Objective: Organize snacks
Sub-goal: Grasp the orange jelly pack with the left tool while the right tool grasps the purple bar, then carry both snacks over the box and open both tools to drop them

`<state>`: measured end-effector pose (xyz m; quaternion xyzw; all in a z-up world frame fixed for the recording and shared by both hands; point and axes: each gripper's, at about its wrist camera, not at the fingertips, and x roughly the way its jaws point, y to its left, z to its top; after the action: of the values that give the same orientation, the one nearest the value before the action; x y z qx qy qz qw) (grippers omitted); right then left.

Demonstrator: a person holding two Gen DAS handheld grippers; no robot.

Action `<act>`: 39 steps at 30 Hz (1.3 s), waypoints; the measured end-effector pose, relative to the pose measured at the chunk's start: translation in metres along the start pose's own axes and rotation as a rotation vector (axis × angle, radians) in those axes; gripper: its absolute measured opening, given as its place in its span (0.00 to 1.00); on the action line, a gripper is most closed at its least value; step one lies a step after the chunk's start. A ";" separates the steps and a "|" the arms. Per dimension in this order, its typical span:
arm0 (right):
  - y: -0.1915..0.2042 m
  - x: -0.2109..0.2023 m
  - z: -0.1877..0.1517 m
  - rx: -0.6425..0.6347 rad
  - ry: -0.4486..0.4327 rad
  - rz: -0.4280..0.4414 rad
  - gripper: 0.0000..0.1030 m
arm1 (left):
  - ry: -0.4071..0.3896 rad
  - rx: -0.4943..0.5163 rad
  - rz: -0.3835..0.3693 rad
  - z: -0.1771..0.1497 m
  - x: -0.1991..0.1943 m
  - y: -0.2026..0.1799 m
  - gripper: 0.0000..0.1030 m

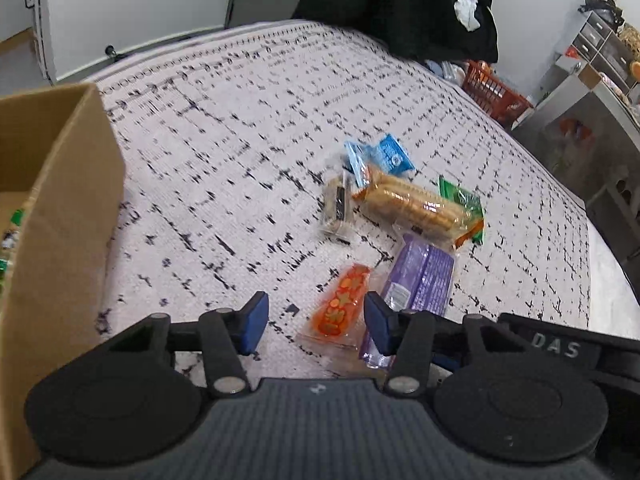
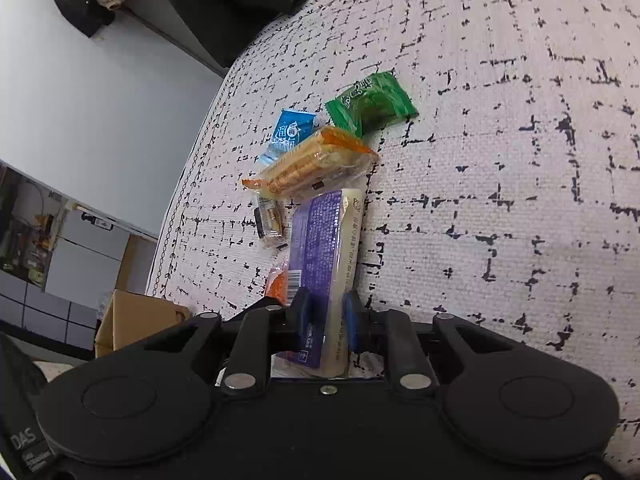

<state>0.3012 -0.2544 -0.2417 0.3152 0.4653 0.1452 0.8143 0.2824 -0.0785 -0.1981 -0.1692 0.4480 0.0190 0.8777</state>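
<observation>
the right gripper [image 2: 327,318] is clamped on the near end of the purple packet [image 2: 320,248], which lies on the patterned rug [image 2: 500,160] among the other snacks. to do this well, lift it straight up so it does not drag the cracker pack [image 2: 308,164] touching its far end, then carry it level to the cardboard box [image 1: 60,184]. the packet's long axis runs away from the gripper toward the cracker pack. the left gripper [image 1: 316,322] stands partly open, empty, with the orange packet [image 1: 340,304] between its fingers, its pads not yet on it.
</observation>
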 end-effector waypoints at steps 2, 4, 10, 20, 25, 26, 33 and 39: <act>-0.002 -0.004 0.001 0.001 -0.012 -0.007 0.16 | 0.007 0.006 0.005 -0.001 0.005 -0.002 0.50; -0.004 -0.008 0.002 0.000 -0.028 -0.020 0.16 | 0.009 0.003 0.004 -0.001 0.009 -0.003 0.50; -0.008 -0.017 0.004 0.003 -0.039 -0.071 0.20 | 0.020 0.012 -0.004 -0.004 0.017 -0.009 0.48; 0.015 -0.007 0.002 -0.131 -0.060 -0.126 0.43 | -0.005 -0.040 -0.009 -0.006 0.007 -0.005 0.23; 0.021 -0.006 0.000 -0.153 -0.072 -0.140 0.50 | -0.037 -0.079 0.004 -0.001 -0.005 0.004 0.23; 0.022 -0.005 0.000 -0.159 -0.072 -0.147 0.51 | -0.044 -0.086 0.009 -0.001 -0.008 0.005 0.23; 0.030 -0.001 -0.003 -0.195 -0.055 -0.181 0.52 | -0.062 -0.117 0.040 0.001 -0.021 0.013 0.23; 0.044 0.005 -0.011 -0.275 -0.028 -0.243 0.65 | -0.078 -0.138 0.019 0.005 -0.038 0.021 0.23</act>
<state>0.2975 -0.2142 -0.2208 0.1442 0.4644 0.1037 0.8676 0.2597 -0.0529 -0.1717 -0.2239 0.4125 0.0649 0.8806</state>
